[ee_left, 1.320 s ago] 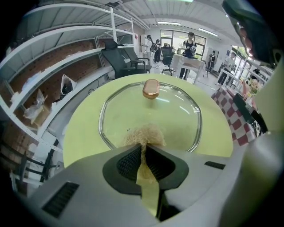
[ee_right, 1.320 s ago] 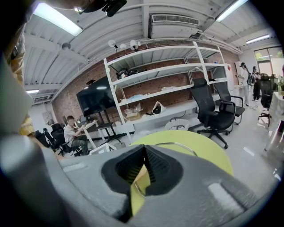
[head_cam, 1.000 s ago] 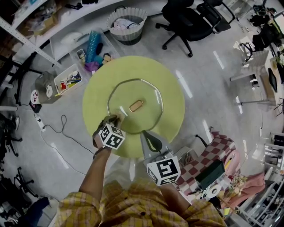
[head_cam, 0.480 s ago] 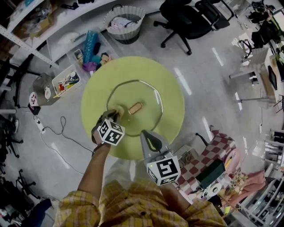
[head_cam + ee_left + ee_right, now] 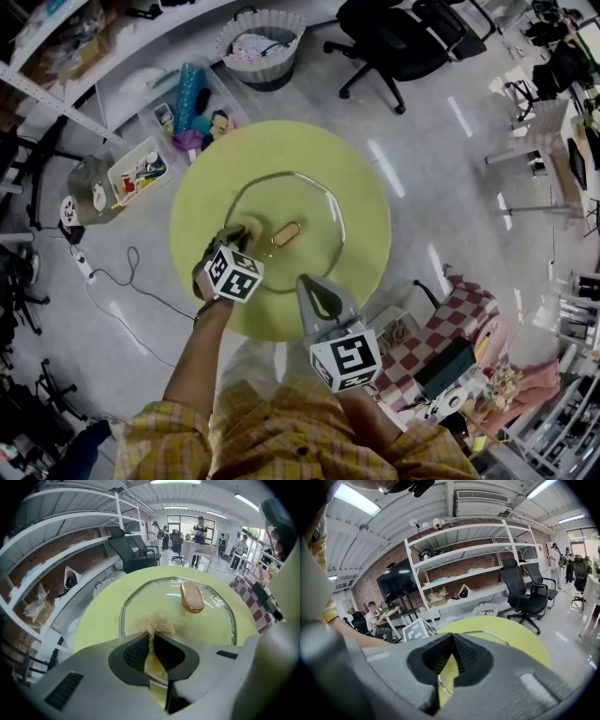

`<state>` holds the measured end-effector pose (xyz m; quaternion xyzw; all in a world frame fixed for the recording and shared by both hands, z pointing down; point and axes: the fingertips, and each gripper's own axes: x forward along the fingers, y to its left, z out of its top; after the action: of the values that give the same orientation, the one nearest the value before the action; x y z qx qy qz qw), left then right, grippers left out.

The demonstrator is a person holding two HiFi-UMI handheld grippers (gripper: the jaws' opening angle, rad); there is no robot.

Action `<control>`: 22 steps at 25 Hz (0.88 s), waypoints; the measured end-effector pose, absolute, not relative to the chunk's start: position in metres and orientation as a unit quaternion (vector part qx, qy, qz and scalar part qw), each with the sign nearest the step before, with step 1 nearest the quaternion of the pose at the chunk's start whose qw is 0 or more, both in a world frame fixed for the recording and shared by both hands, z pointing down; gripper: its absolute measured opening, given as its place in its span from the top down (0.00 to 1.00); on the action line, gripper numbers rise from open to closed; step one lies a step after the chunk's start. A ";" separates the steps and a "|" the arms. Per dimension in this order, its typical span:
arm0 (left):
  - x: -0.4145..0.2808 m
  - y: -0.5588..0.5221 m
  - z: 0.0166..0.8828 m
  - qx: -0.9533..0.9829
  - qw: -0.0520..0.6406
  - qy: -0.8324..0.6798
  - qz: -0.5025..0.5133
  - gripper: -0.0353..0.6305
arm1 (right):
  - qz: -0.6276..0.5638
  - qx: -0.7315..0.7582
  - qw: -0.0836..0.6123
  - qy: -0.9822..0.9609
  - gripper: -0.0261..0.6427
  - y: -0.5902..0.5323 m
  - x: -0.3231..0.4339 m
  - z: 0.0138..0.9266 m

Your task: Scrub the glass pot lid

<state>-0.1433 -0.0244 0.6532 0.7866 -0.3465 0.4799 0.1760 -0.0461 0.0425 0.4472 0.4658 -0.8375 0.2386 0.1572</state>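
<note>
A glass pot lid (image 5: 305,258) with a tan handle (image 5: 286,232) lies flat on the round yellow-green table (image 5: 366,234). My left gripper (image 5: 234,238) is shut on a tan fibrous scourer (image 5: 151,622), which rests on the lid's (image 5: 206,625) near-left glass, just left of the handle (image 5: 192,597). My right gripper (image 5: 317,292) hovers at the lid's near rim. In the right gripper view its pads meet (image 5: 452,641) with nothing seen between them, and the lid's metal rim (image 5: 487,633) runs past below.
On the floor around the table stand a white laundry basket (image 5: 265,42), a black office chair (image 5: 403,42), bins of small items (image 5: 141,169) and a checkered cloth (image 5: 450,323). A cable (image 5: 122,272) trails at the left. A person sits at a desk (image 5: 372,616).
The left gripper has slid the scourer a little farther onto the lid, toward the handle. The right gripper has stayed in place.
</note>
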 end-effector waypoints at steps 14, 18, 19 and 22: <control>-0.139 -0.041 0.655 0.794 0.139 -0.330 0.492 0.89 | 0.248 0.473 0.156 -0.831 0.96 0.037 -0.038 0.455; -0.137 -0.040 0.656 0.794 0.135 -0.326 0.494 0.89 | 0.247 0.473 0.155 -0.832 0.96 0.039 -0.037 0.456; -0.137 -0.040 0.656 0.794 0.131 -0.328 0.495 0.89 | 0.246 0.473 0.154 -0.832 0.96 0.040 -0.037 0.455; -0.133 -0.036 0.655 0.793 0.119 -0.335 0.495 0.89 | 0.246 0.473 0.154 -0.832 0.97 0.042 -0.035 0.453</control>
<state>-0.1334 -0.0359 0.6549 0.7927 -0.3350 0.4954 0.1188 -0.0351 0.0418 0.4528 0.4732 -0.8320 0.2456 0.1537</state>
